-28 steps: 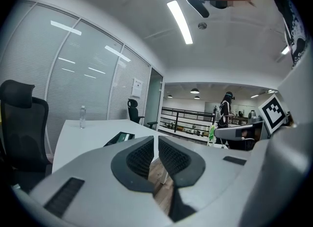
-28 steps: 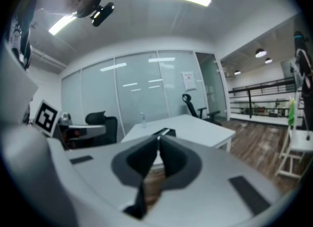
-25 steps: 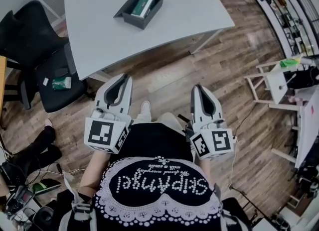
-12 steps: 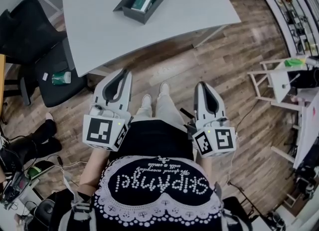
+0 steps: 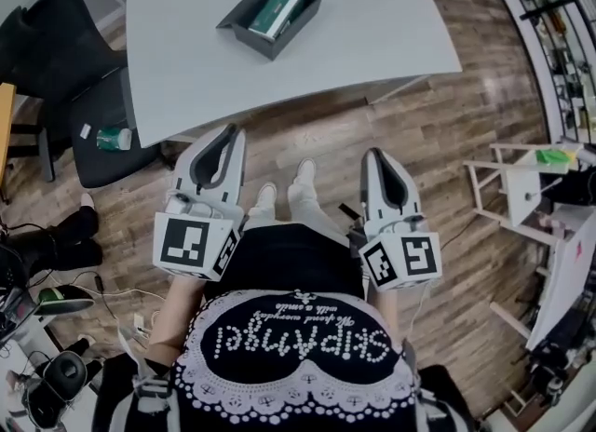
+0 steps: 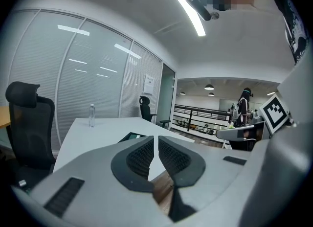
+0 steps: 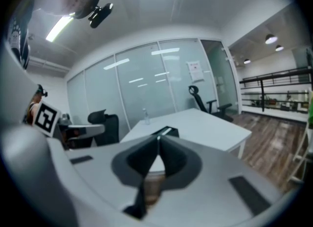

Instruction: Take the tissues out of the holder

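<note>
Table (image 5: 372, 20): white, I see it ahead of me.
Chair (image 5: 56, 58): black, beside its left edge.
Bottle (image 6: 91, 115): upright on the table.

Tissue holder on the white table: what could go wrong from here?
Both the left gripper and right gripper are shut and short of the table; reaching in unopened would likely just shove the holder. The holder appears to sit loose, so pulling the tissues with one gripper might drag it along.

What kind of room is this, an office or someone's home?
Most likely an office meeting room: a large white table, a black office chair beside it, and glass partition walls along one side.
</note>
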`<state>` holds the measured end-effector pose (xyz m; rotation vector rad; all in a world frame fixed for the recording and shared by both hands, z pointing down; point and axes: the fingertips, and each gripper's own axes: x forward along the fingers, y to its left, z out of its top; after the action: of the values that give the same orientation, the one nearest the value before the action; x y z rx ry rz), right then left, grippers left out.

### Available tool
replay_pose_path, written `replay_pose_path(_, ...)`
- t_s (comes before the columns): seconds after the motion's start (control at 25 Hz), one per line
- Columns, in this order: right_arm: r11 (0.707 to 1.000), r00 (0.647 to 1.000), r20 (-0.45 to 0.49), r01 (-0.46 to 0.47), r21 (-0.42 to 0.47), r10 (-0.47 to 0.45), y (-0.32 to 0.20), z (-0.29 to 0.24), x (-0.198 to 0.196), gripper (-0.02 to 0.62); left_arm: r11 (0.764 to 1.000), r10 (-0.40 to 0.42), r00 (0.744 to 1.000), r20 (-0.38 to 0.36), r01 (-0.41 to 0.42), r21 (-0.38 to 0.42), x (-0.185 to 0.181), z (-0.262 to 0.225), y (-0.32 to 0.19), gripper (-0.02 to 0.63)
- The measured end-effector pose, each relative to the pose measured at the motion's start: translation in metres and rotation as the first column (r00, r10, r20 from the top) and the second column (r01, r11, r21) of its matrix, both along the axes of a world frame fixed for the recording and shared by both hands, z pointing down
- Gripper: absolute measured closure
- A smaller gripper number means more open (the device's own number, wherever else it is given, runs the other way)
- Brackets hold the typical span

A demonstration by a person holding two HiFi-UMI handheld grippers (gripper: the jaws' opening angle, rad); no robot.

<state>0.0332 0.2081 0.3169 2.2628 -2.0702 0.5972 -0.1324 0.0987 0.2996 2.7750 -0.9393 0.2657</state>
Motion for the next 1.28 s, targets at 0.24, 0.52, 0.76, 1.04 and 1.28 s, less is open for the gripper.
replay_pose_path(0.24,0.998,0.998,-0.012,0.069,0.009,-0.069,-0.03,-0.001,0.035,0.56,0.997,-0.08,0.997,-0.01,0.08,0.014,0.025,-0.003,-0.019,0.557)
replay_pose_path(0.52,0.99,0.99,-0.037,0.137,0.04,-0.135,-0.056,-0.007,0.073,0.56,0.984,-0.171,0.985,-0.024,0.172,0.041,0.049,-0.009,-0.031,0.557)
replay_pose_path(0.76,0.982,0.982,-0.042,0.185,0.041,-0.183,-0.062,-0.007,0.09,0.56,0.971,-0.232,0.972,-0.027,0.233,0.049,0.059,-0.01,-0.029,0.557)
replay_pose_path(1.04,0.978,0.979,-0.023,0.204,0.034,-0.204,-0.067,-0.001,0.097,0.56,0.966,-0.252,0.968,-0.02,0.252,0.049,0.066,-0.008,-0.031,0.557)
replay_pose_path(1.28,0.98,0.98,-0.015,0.199,0.026,-0.198,-0.074,0.002,0.099,0.56,0.968,-0.247,0.969,-0.011,0.248,0.043,0.068,-0.004,-0.039,0.557)
